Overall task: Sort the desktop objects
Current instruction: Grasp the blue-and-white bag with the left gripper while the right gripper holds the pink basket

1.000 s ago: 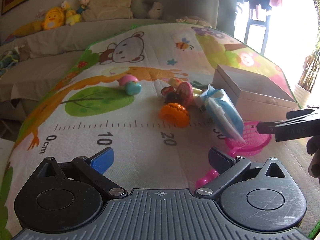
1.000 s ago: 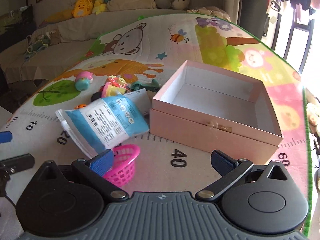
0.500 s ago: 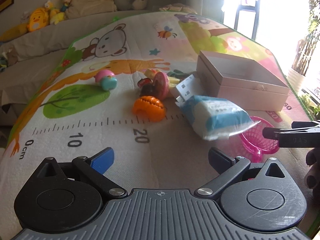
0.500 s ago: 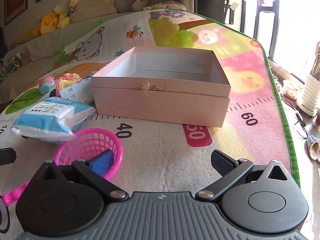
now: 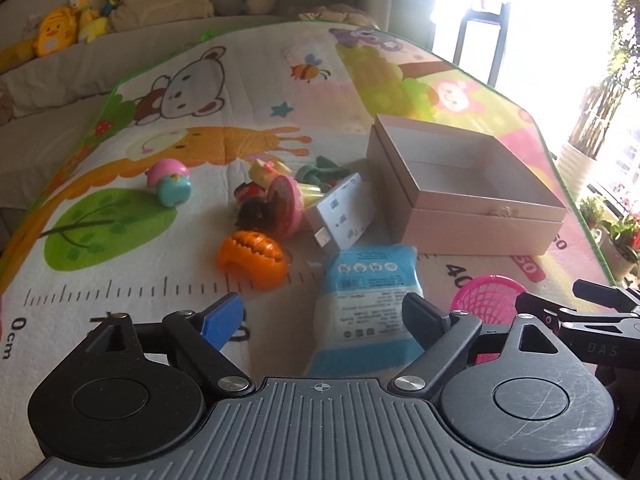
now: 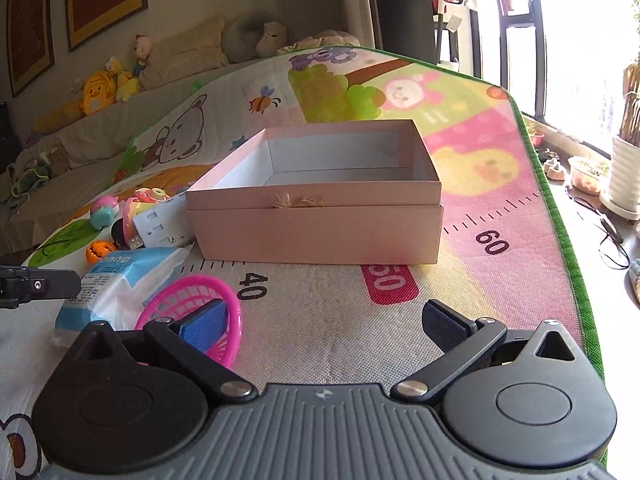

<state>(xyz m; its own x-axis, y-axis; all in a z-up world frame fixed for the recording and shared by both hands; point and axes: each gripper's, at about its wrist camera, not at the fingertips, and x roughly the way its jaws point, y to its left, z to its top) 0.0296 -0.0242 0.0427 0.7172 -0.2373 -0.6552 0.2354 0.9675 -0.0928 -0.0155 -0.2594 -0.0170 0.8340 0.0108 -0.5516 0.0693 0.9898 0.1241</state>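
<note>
A blue and white tissue pack lies on the mat, its near end between the open fingers of my left gripper. It also shows in the right wrist view. An open, empty pink box stands to the right. A pink basket lies beside the pack. My right gripper is open and empty, its left finger over the basket. An orange pumpkin toy, a white carton and a pile of small toys lie behind.
A pink and teal toy lies at the left on the play mat. A sofa with plush toys is at the back. The mat's green edge runs on the right, with plant pots beyond.
My left gripper has swung right and closed in, so the tissue pack now lies between its fingers. My right gripper has turned right and moved closer to the box.
</note>
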